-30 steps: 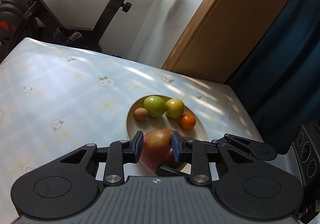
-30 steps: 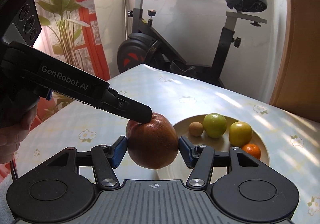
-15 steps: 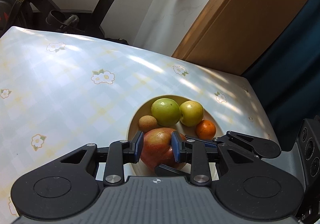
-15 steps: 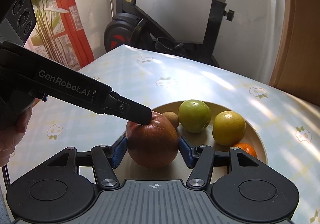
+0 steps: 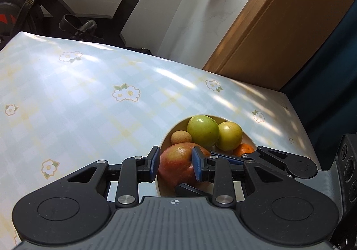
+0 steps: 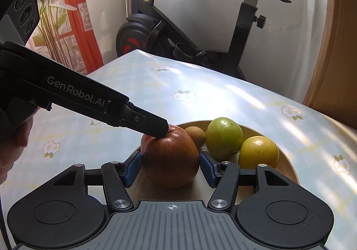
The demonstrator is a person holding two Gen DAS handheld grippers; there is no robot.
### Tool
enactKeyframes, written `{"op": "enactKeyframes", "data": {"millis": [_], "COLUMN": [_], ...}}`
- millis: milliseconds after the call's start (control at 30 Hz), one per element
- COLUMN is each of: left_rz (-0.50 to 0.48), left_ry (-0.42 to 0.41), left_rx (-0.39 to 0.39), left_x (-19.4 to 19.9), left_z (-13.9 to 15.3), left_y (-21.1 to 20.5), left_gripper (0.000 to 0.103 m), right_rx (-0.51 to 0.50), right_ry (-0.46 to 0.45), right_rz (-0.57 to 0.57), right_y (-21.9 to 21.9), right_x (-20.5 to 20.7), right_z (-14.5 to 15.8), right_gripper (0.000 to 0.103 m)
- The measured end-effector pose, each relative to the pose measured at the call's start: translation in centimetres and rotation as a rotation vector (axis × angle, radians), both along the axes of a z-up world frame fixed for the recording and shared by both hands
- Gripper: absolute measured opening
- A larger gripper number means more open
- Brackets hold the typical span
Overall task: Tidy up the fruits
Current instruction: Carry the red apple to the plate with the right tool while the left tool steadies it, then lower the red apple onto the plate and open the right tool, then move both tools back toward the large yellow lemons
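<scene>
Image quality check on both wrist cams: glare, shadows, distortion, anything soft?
Left wrist view: sunlit streaks glare on the glossy floral tablecloth; the brown wooden door bows from fisheye; the fruit in the cream bowl stays sharp. Right wrist view: the big red apple carries a small highlight with its near side in shade; dappled light patches cross the cloth; the black exercise bike curves at the edges; no motion blur.

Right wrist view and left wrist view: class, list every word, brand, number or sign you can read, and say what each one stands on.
"GenRobot.AI": white lettering on the black body of the left gripper, right wrist view.
Gold lettering on the exercise bike frame: too small to read.
Left wrist view: nothing readable.
</scene>
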State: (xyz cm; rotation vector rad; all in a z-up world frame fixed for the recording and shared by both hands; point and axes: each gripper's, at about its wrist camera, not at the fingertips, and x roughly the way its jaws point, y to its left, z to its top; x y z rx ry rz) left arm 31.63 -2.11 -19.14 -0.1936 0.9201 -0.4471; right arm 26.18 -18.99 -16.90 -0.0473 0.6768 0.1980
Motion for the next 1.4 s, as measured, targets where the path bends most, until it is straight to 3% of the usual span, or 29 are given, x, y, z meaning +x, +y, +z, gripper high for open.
{"op": "enactKeyframes", "data": {"millis": [300, 700, 933, 1100, 1400], "left_rz": [0.011, 0.031, 0.080, 0.138, 0.183], "left_ry": [-0.020, -0.063, -0.115, -0.147, -0.170], "left_rx": [0.025, 0.093, 0.093, 0.142, 0.184], "left_x": [-0.3, -1.7, -5.5, -8.6, -12.9], "left_z": [-0.2, 0.5, 1.8, 2.3, 2.7], "left_y": [-0.5, -1.2, 0.2, 0.9, 1.7], "left_gripper": [0.035, 0.034, 0.034, 0.034, 0.034], "right_rx": [-0.005, 0.048, 0.096, 0.117, 0.153], "right_ry": [0.031, -0.062, -0.141, -0.185, -0.184], "right_rz": [0.004, -0.049, -0.107, -0.159, -0.241], "right_y": [-0.1, -2.5, -4.0, -4.6, -4.6], "right_x": [-0.9, -5.5, -9.5, -12.7, -16.6], "right_z": [0.3, 2.1, 2.7, 1.7, -0.2], "right_gripper": [0.057, 0.057, 0.057, 0.057, 0.057]}}
